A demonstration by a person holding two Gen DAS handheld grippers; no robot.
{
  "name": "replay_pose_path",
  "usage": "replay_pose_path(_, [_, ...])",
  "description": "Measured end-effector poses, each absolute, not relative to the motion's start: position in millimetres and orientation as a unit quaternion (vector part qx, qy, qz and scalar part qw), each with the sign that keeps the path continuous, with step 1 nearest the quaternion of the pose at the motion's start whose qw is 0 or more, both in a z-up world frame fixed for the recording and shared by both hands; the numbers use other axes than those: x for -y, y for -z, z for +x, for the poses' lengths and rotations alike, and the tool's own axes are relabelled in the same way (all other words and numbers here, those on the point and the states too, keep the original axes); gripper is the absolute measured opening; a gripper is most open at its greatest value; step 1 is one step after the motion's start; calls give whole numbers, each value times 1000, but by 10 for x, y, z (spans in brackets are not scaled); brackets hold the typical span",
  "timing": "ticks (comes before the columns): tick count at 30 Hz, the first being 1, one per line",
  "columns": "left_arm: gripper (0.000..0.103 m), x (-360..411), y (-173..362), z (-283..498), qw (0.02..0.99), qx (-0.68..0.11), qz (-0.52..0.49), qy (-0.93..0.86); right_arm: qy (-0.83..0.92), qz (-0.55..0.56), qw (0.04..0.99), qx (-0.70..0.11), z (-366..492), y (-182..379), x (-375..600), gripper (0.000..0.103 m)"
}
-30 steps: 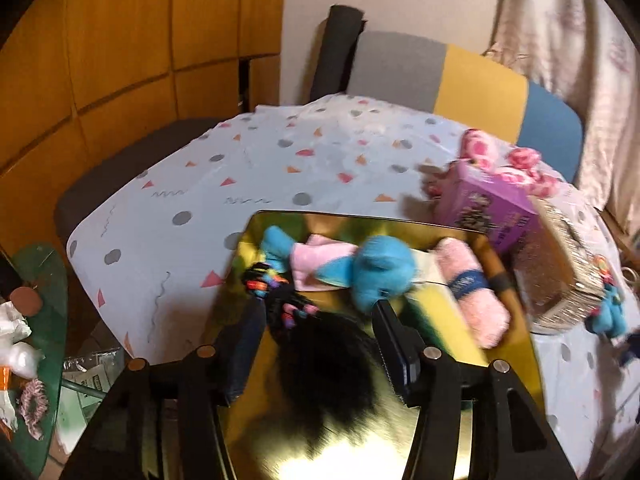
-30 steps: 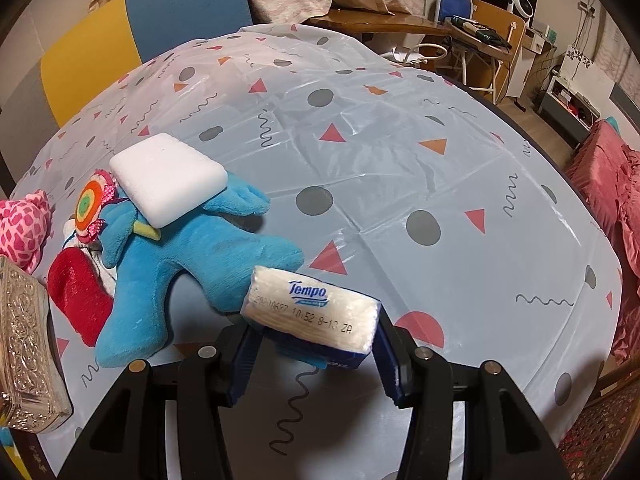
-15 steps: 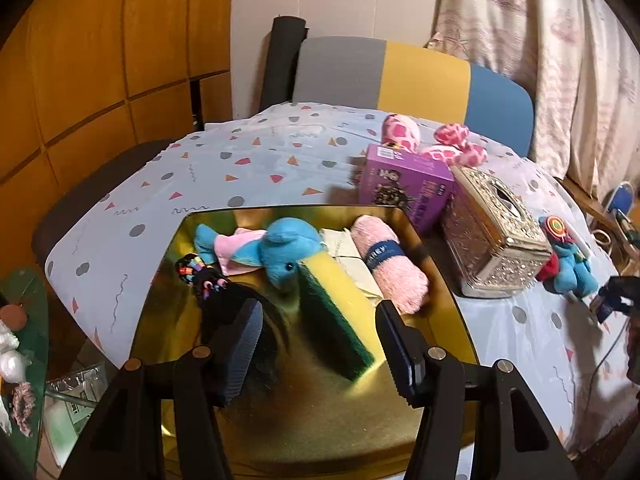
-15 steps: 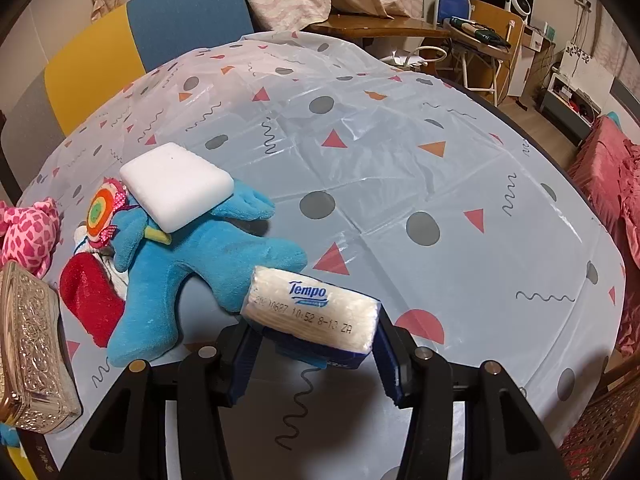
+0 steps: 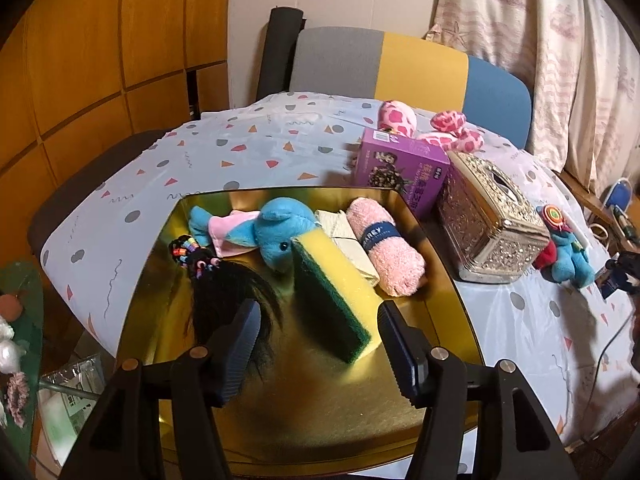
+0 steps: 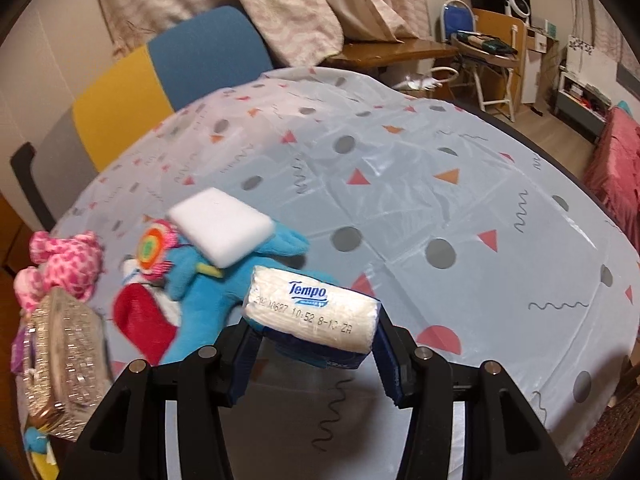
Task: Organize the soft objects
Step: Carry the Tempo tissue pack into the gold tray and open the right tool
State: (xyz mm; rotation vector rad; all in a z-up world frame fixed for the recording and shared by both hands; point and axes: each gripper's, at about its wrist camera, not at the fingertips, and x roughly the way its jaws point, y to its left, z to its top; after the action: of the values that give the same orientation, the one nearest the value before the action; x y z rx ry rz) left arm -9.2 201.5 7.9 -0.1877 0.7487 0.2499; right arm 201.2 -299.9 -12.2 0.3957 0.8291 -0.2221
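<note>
The table, under a pale cloth with dots and triangles, fills the middle of both views. In the left wrist view a gold tray takes the lower centre. Right of it stand a silver tissue box and, touching that box at upper left, a purple box; a pink toy lies behind them.

In the tray, the sponge leans tilted at centre, green face to the left. A pink towel roll lies to its upper right, a blue elephant at the back, and black hair with coloured beads at left.

The left gripper is at the bottom, its jaws apart and just widened, with nothing pressed between them.

In the right wrist view the right gripper, lower centre, clamps a Tempo pack. Behind it lies a blue plush, a white block resting on it.
</note>
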Motion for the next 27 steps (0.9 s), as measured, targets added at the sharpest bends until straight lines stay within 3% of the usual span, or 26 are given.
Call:
replay_pose_path(7, [62,-2297,-54,-140,914,-359,-115,-152,5,175,914,-367,1702,-276,2604,52])
replay_pose_path(14, [62,-2449,-21,-210,910,-355,-134,-164,-241,73,907,-337,1205,-804,1220,52])
replay_pose_path(22, [62,-2517,-21,-289,911,-350,-146,-162,-370,-65,856,-357,871,-572,-354,52])
replay_pose_path(27, [64,-2591,7,-351,909,-349,-154,-166,-379,-86,834,-390,867,-283,-739,52])
